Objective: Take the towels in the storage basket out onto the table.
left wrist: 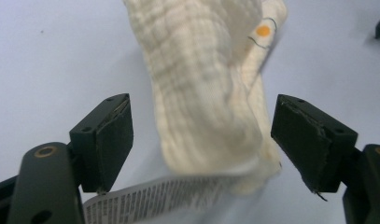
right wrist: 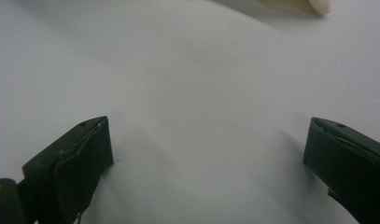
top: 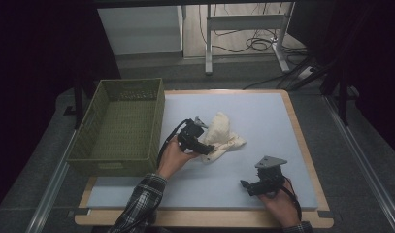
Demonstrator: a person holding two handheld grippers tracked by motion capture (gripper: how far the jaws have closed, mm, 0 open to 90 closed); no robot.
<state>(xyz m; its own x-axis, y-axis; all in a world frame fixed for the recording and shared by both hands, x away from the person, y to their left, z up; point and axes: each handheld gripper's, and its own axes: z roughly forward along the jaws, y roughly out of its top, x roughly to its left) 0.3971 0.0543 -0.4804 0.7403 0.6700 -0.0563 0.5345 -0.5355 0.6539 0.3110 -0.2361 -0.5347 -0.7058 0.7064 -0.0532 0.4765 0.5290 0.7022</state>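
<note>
A crumpled cream cloth (top: 222, 133) lies near the middle of the pale blue mat (top: 263, 111). My left gripper (top: 206, 148) is at the cloth's near left edge. In the left gripper view the cloth (left wrist: 201, 93) hangs between the two jaws with a gap on each side, and its printed label (left wrist: 155, 198) lies across the bottom. That gripper (left wrist: 201, 144) is open and its pads do not press the cloth. My right gripper (top: 243, 184) rests low on the mat at the front right, pointing left. In its own view the right gripper (right wrist: 204, 158) stands open over bare mat.
An olive green mesh basket (top: 95, 158) stands at the left edge of the table, close beside my left hand. A tip of the cloth (right wrist: 313, 4) shows at the top of the right gripper view. Table legs and cables lie beyond the far edge.
</note>
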